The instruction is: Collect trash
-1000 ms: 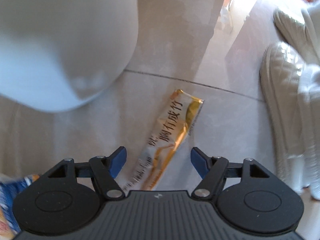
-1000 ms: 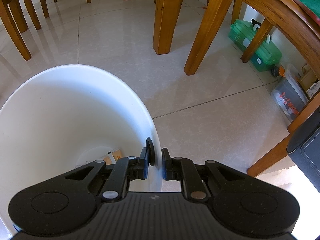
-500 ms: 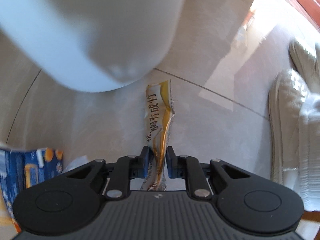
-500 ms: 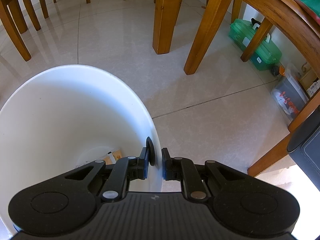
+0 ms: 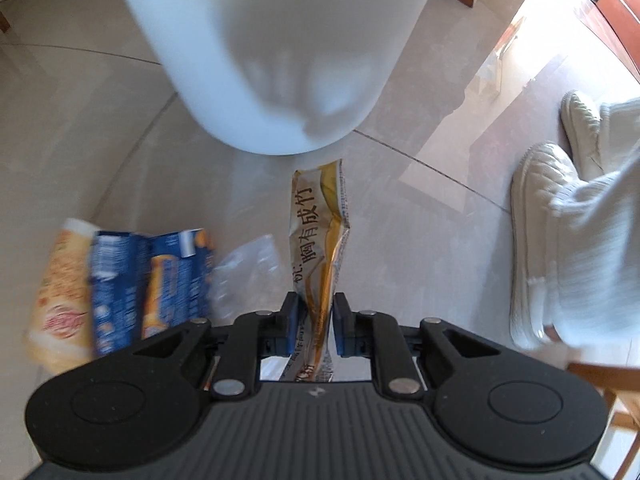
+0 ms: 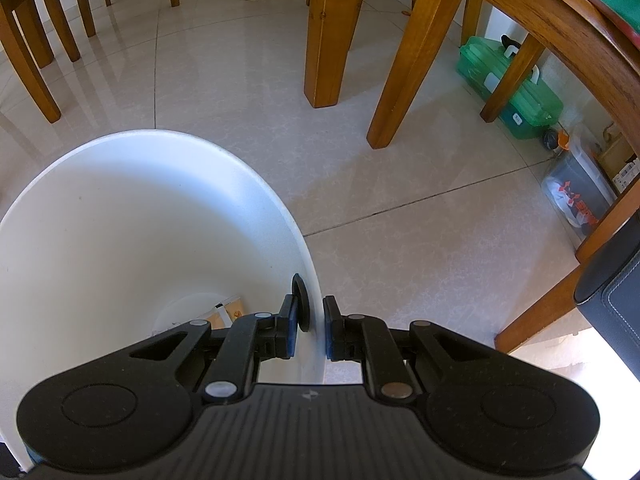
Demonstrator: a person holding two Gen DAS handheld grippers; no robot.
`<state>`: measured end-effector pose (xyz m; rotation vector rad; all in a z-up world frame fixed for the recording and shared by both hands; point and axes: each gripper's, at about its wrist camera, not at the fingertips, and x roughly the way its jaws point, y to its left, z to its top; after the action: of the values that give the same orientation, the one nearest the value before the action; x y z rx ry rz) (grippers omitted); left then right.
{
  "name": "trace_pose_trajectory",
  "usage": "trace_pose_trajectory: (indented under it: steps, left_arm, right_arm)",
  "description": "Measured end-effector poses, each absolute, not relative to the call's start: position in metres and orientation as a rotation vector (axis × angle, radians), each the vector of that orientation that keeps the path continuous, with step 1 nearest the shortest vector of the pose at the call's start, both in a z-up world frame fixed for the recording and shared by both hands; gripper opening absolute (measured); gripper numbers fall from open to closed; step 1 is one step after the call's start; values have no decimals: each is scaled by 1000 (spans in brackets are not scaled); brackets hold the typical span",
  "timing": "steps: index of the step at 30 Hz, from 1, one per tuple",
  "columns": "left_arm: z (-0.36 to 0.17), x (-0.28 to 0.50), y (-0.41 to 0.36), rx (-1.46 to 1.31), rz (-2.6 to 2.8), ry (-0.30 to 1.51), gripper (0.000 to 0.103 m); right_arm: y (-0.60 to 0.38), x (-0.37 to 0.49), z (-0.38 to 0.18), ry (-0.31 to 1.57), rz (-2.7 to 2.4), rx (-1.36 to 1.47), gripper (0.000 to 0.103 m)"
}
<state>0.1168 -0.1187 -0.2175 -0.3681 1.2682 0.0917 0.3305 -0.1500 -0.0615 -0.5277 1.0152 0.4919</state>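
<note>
My left gripper (image 5: 315, 309) is shut on a long gold and white snack wrapper (image 5: 318, 224) that hangs off the floor, pointing toward the white bin (image 5: 276, 52) just ahead. On the floor at the left lie a blue biscuit box (image 5: 150, 268), a pale orange packet (image 5: 60, 292) and a clear plastic bag (image 5: 248, 264). In the right wrist view my right gripper (image 6: 310, 322) is shut on the white bin's rim (image 6: 308, 264). Some cardboard scraps (image 6: 226, 312) lie at the bin's bottom.
A person's white slippers (image 5: 540, 232) and trouser leg stand at the right of the left wrist view. Wooden table and chair legs (image 6: 326, 36) ring the tiled floor beyond the bin. A green plastic case (image 6: 516, 88) and a clear storage box (image 6: 576, 196) sit far right.
The left gripper's jaws closed on the wrapper, which lay flat on the floor, and lifted it. The trash at the left came into view. The right gripper and bin stayed still.
</note>
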Motion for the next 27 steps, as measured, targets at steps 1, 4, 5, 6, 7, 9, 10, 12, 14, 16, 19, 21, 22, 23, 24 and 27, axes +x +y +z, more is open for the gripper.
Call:
trace_pose_trajectory:
  steps: [1, 4, 5, 6, 7, 9, 10, 12, 14, 16, 19, 21, 22, 23, 24, 27]
  left_arm:
    - [-210, 114, -118, -366, 96, 1270, 16]
    - [-191, 106, -110, -384, 115, 1261, 16]
    - [-181, 103, -108, -392, 124, 1254, 16]
    - [-173, 100, -105, -394, 134, 1245, 16]
    - [-164, 98, -104, -399, 146, 1232, 16]
    - [-139, 92, -94, -408, 161, 1206, 16]
    - [-127, 92, -92, -412, 167, 1192, 16]
    - [-105, 91, -91, -396, 173, 1163, 16]
    - [-81, 92, -88, -368, 181, 1128, 16]
    - [-67, 97, -81, -358, 191, 1094, 16]
    - [-57, 110, -60, -338, 211, 1029, 16]
    - [-41, 121, -48, -322, 216, 974, 16]
    - [-38, 125, -41, -321, 222, 948, 16]
    - [-34, 135, -36, -323, 224, 925, 16]
    - [-30, 143, -32, -325, 227, 905, 16]
    - [-24, 171, -21, -314, 256, 843, 22]
  right_arm:
    - [-150, 331, -62, 1015, 491, -527, 16]
    - [-150, 331, -62, 1017, 489, -524, 16]
    - [-150, 332, -62, 1018, 490, -524, 16]
    - [-150, 332, -62, 1020, 489, -521, 16]
    - [-150, 332, -61, 1021, 489, -519, 16]
    - [-150, 333, -61, 1023, 489, -517, 16]
    - [-151, 333, -61, 1022, 490, -518, 16]
    - [-151, 333, -61, 1021, 491, -520, 16]
    - [-151, 333, -61, 1020, 491, -522, 16]
    - [-150, 333, -61, 1021, 490, -519, 16]
    - [-150, 332, -62, 1021, 493, -518, 16]
    - [-151, 332, -62, 1022, 493, -517, 16]
    - [-151, 332, -62, 1022, 493, -516, 16]
    - [-151, 332, -62, 1023, 492, -515, 16]
    - [-152, 332, -62, 1024, 493, -514, 16]
    - [-152, 332, -62, 1023, 493, -516, 16]
